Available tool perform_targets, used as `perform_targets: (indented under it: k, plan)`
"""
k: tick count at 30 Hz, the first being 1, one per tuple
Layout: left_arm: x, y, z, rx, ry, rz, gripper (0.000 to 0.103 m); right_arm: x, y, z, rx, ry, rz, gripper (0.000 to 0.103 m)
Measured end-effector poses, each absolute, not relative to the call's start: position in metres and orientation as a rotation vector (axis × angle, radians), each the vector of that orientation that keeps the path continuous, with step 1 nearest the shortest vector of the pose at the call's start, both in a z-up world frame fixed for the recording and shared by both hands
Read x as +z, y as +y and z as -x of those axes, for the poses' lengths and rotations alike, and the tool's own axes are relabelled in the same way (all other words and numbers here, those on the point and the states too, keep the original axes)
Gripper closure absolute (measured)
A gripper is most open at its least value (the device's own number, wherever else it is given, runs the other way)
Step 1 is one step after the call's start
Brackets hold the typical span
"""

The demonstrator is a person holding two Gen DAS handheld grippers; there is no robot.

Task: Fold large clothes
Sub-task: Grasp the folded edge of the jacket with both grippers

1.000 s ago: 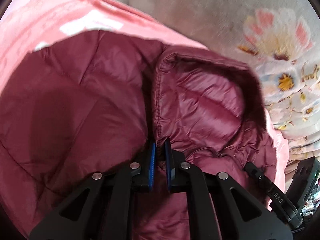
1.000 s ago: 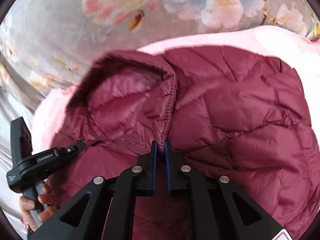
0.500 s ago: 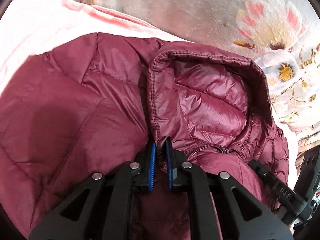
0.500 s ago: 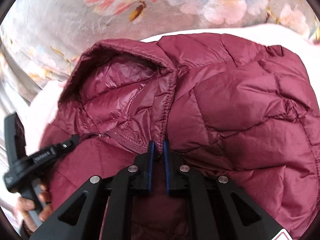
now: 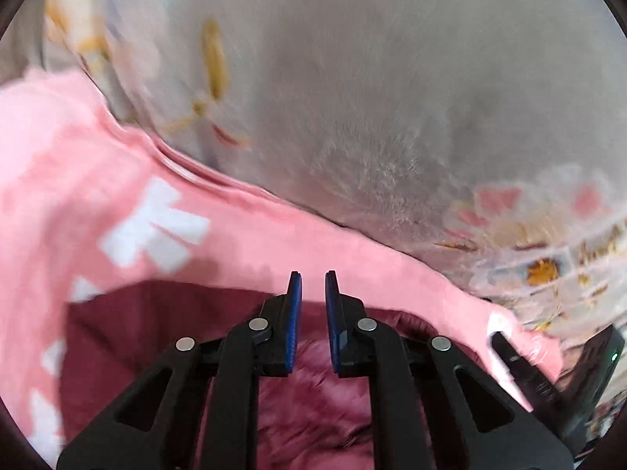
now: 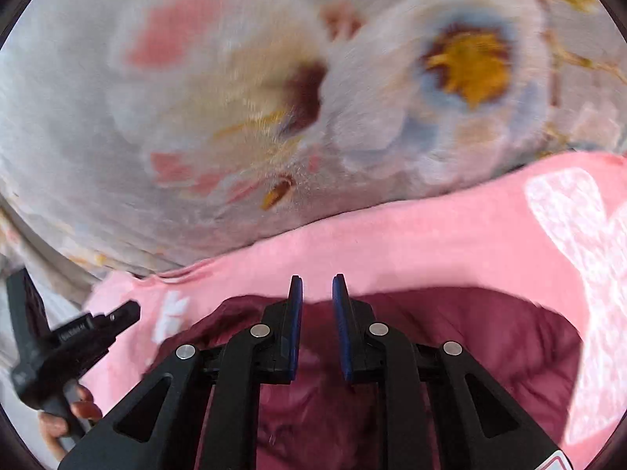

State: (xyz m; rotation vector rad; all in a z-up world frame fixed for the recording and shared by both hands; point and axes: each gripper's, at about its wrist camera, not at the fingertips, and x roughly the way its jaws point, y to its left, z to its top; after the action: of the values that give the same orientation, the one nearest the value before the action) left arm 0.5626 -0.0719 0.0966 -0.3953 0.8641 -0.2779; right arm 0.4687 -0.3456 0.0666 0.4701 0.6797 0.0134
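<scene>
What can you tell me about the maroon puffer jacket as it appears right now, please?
The maroon puffer jacket looks like shiny quilted fabric, motion-blurred in both views. It lies on a pink garment with white print, which rests on floral bedding. Only its near part shows, beneath both grippers. The left gripper and right gripper stand open with nothing between their fingers.

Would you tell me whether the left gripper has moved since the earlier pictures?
Yes: the left gripper has let go and drawn back; the maroon jacket now sits lower against the pink blanket.
</scene>
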Motion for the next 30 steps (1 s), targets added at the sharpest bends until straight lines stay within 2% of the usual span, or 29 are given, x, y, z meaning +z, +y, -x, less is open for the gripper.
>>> perform_targets:
  k: [5, 9, 10, 13, 14, 23, 30]
  plan:
    - [0.04, -0.087, -0.571, -0.315, 1.011, 0.373, 0.092, 0.03, -0.313, -0.486, 0.076, 0.797, -0.328, 0.086]
    - [0.021, -0.081, -0.551, -0.334, 1.009, 0.318, 0.092, 0.01, -0.31, -0.467, 0.074, 0.819, -0.226, 0.087]
    - [0.015, -0.079, -0.547, -0.34, 1.014, 0.32, 0.092, 0.005, -0.314, -0.462, 0.064, 0.824, -0.223, 0.096]
    - [0.001, -0.08, -0.54, -0.343, 1.013, 0.288, 0.093, -0.006, -0.323, -0.457, 0.056, 0.821, -0.238, 0.101]
    - [-0.002, -0.082, -0.538, -0.337, 1.0, 0.259, 0.096, -0.008, -0.326, -0.455, 0.056, 0.818, -0.252, 0.103]
    - [-0.014, -0.097, -0.519, -0.313, 0.866, 0.132, 0.097, -0.022, -0.314, -0.458, 0.002, 0.763, -0.163, 0.103]
    - [-0.014, -0.099, -0.52, -0.296, 0.855, 0.093, 0.097, -0.024, -0.32, -0.461, 0.018, 0.765, -0.19, 0.103]
